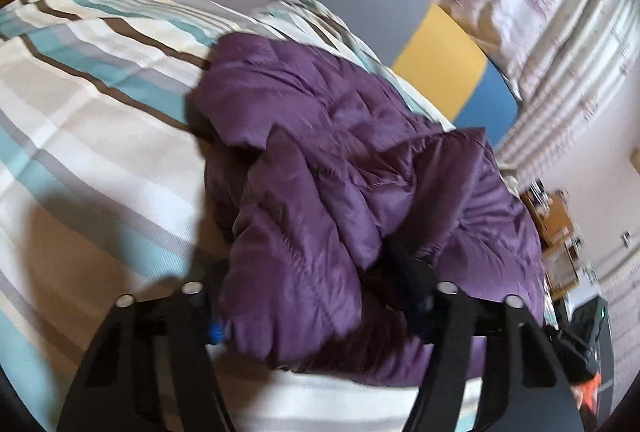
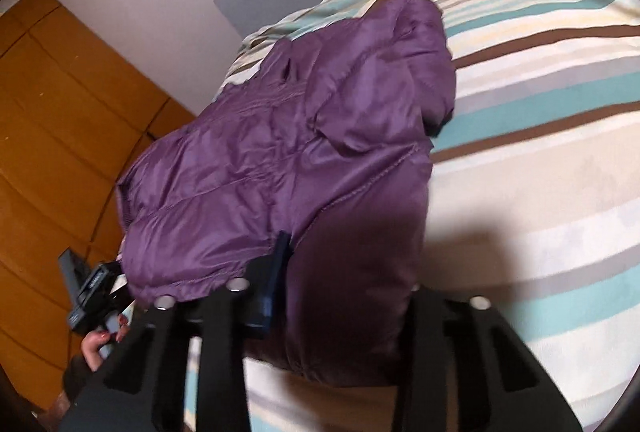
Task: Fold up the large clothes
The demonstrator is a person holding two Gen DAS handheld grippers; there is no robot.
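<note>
A purple quilted puffer jacket (image 1: 340, 167) lies bunched on a striped bedspread (image 1: 92, 103). It also shows in the right wrist view (image 2: 288, 135). My left gripper (image 1: 316, 296) has its jaws set wide around a fold of the jacket's near edge; one finger (image 1: 404, 256) pokes out of the fabric, the other is hidden under it. My right gripper (image 2: 344, 264) also straddles the near edge, with one finger (image 2: 280, 256) pressed against the fabric and the other hidden. Whether either one pinches the cloth is unclear. The left gripper's body and the hand holding it show at lower left in the right wrist view (image 2: 92, 292).
The striped bedspread (image 2: 540, 119) spreads around the jacket. A grey, yellow and blue headboard (image 1: 436, 67) stands behind it, with pale curtains (image 1: 540, 11) beyond. Orange wooden panels (image 2: 60, 111) run along one side. Cluttered boxes (image 1: 556, 224) and a dark object (image 1: 588, 328) sit beside the bed.
</note>
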